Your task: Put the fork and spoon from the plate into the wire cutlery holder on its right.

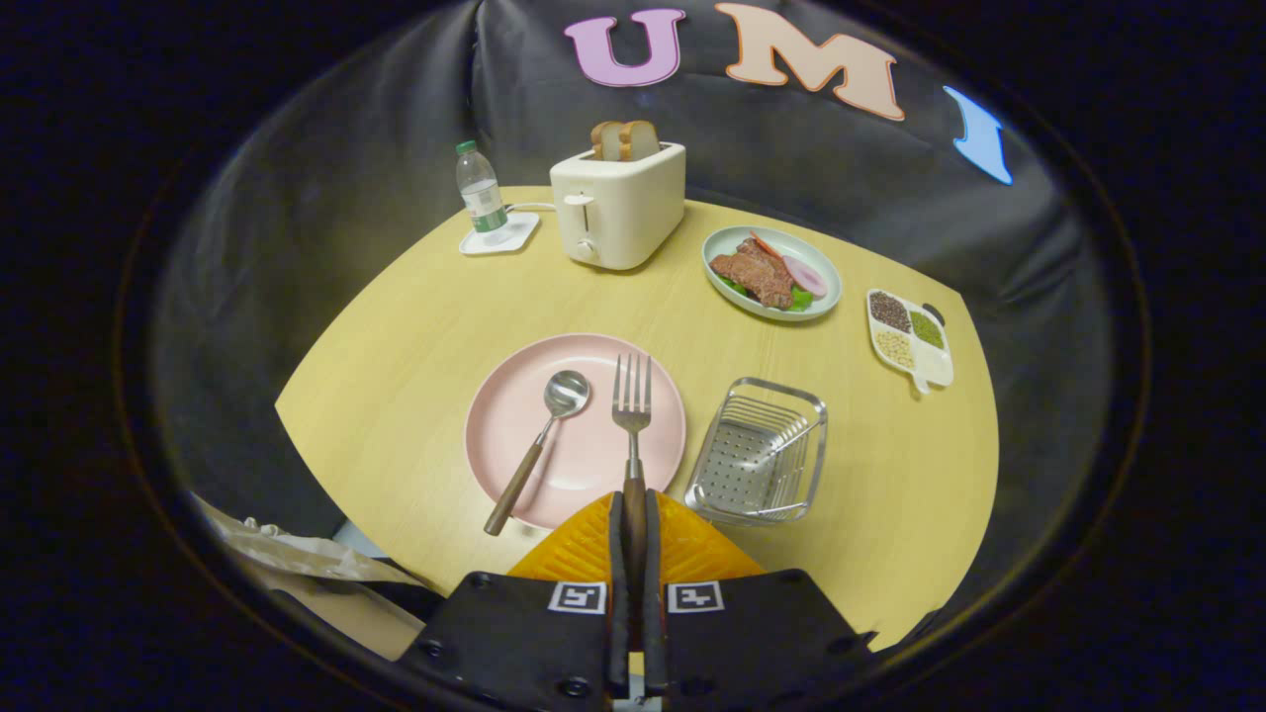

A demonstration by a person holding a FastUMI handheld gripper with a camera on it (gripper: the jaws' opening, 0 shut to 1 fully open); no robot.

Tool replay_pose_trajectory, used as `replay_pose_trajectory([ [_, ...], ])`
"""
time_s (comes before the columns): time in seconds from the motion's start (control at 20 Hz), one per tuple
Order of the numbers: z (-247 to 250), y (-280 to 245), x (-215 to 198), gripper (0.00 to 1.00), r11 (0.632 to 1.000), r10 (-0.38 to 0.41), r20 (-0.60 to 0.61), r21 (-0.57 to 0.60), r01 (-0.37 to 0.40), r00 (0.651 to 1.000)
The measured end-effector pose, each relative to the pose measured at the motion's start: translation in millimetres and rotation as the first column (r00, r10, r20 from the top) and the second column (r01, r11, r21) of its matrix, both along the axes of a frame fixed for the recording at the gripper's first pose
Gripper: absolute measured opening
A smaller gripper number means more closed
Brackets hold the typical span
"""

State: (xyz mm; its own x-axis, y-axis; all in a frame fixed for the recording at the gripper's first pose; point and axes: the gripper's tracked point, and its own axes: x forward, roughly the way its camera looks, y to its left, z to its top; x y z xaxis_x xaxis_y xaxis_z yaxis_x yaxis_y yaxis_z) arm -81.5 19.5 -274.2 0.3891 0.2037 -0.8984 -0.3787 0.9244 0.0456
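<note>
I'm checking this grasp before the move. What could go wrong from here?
The gripper is shut on the fork only at its handle end, so the fork may pivot or slip. Swinging right, its tines could catch the holder rim. The spoon overhangs the plate edge and could be knocked.

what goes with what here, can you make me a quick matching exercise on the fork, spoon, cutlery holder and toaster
Things:
1. fork
2. spoon
3. wire cutlery holder
4. toaster

States:
A. holds two slices of bread
B. lies free on the pink plate
C. handle clamped between the fingers of the tool
D. sits to the plate's right, nothing in it

Pairs: 1-C, 2-B, 3-D, 4-A
</note>
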Motion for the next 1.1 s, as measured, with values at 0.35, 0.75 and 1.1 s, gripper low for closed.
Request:
replay_pose_trajectory([
  [0.35,20.2,-38.6,12.0,0.09,0.998,0.042,-0.028,-0.047,-0.043,0.999],
  [0.75,22.4,-77.0,9.8,0.09,0.991,0.077,-0.104,-0.102,-0.087,0.992],
  [1.1,4.5,-82.9,9.4,0.09,0.983,0.1,-0.221,-0.131,-0.131,0.97],
])
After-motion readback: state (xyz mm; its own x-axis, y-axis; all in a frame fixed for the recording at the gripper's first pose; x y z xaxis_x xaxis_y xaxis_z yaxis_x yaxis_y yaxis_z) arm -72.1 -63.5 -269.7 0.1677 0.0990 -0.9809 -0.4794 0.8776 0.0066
